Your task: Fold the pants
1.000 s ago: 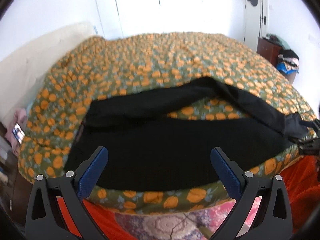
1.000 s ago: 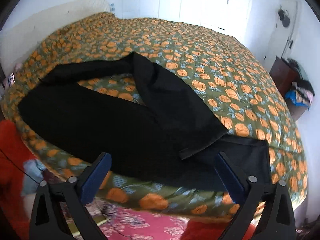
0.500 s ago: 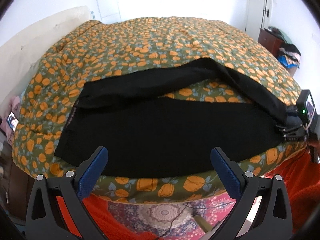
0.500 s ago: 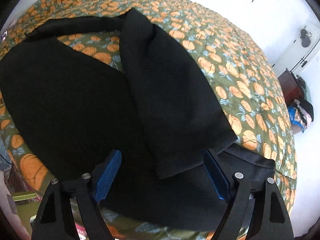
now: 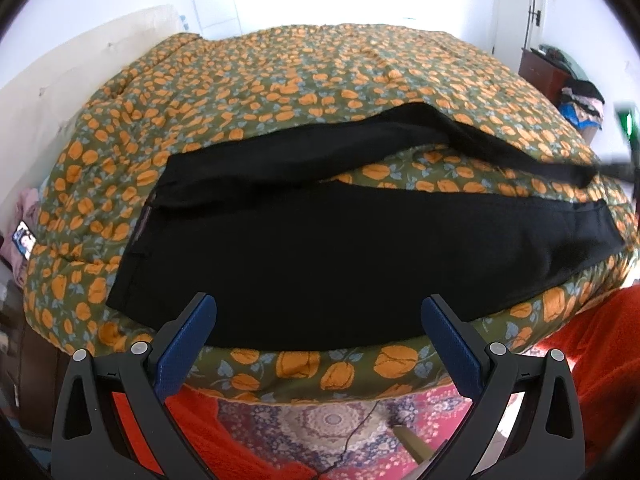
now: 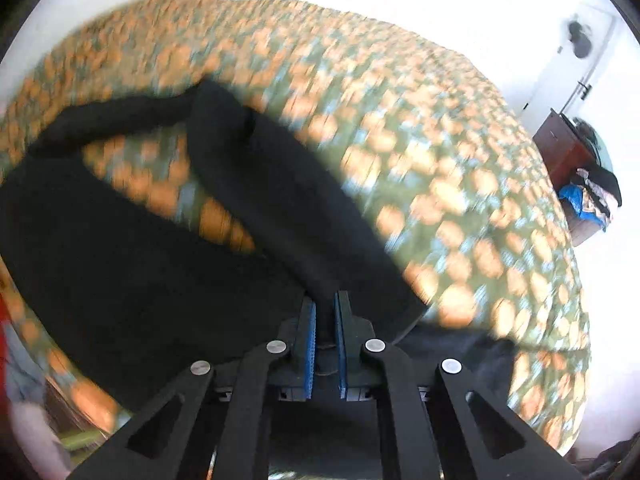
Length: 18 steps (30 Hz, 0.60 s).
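Observation:
Black pants (image 5: 340, 256) lie spread across the near side of a bed with an orange-flowered cover (image 5: 320, 68). One leg lies flat along the bed's front edge. The other leg (image 5: 320, 148) angles away behind it, with a strip of cover showing between them. My left gripper (image 5: 320, 316) hovers open over the near leg's lower edge, nothing between its blue pads. In the right wrist view my right gripper (image 6: 325, 300) has its jaws closing tight on the hem end of the far leg (image 6: 280, 184), black cloth pinched between the pads. This view is motion-blurred.
A dark wooden dresser (image 5: 548, 76) piled with clothes stands at the far right by a white door. A red blanket (image 5: 600, 344) and a patterned rug (image 5: 320, 420) lie below the bed's front edge. A phone (image 5: 25, 240) sits at the left side.
My right gripper went from wide open to shut on the far leg's hem and swept over the bed. My left gripper sank slightly and stayed open.

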Each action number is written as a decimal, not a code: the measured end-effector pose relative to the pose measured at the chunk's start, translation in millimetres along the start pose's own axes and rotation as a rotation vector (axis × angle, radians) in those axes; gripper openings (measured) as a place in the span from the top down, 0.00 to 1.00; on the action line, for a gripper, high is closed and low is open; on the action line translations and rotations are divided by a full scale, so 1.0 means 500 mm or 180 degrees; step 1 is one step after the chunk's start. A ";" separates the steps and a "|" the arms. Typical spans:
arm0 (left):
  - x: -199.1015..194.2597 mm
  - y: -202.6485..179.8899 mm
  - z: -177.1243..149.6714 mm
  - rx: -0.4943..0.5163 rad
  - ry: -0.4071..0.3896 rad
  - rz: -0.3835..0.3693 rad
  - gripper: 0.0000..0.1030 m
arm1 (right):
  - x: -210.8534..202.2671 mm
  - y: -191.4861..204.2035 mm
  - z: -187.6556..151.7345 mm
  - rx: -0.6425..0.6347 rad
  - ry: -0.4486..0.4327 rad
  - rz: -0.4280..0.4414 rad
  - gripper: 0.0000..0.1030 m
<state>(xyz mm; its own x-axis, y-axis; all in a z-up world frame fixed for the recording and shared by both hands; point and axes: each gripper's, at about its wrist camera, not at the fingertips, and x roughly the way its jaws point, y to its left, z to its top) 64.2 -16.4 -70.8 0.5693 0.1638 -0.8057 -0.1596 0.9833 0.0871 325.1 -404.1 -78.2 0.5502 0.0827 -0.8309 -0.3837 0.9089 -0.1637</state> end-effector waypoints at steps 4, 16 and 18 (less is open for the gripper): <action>0.007 -0.013 0.007 0.0049 0.0035 -0.0001 0.01 | -0.014 -0.137 0.172 0.0293 -0.0230 -0.0259 0.92; 0.058 -0.016 0.016 0.0056 0.0226 0.0045 0.01 | 0.187 -0.401 0.164 0.1851 0.0107 0.0104 0.50; 0.076 -0.023 0.015 0.0083 0.0313 0.0020 0.01 | 0.224 -0.413 0.120 0.2022 0.0188 0.0319 0.50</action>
<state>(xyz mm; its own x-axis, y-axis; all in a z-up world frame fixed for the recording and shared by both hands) 93.5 -20.7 -97.8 0.4862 0.1626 -0.8586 -0.1411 0.9843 0.1065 510.4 -557.9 -105.9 0.4857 0.1735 -0.8567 0.0926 0.9644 0.2478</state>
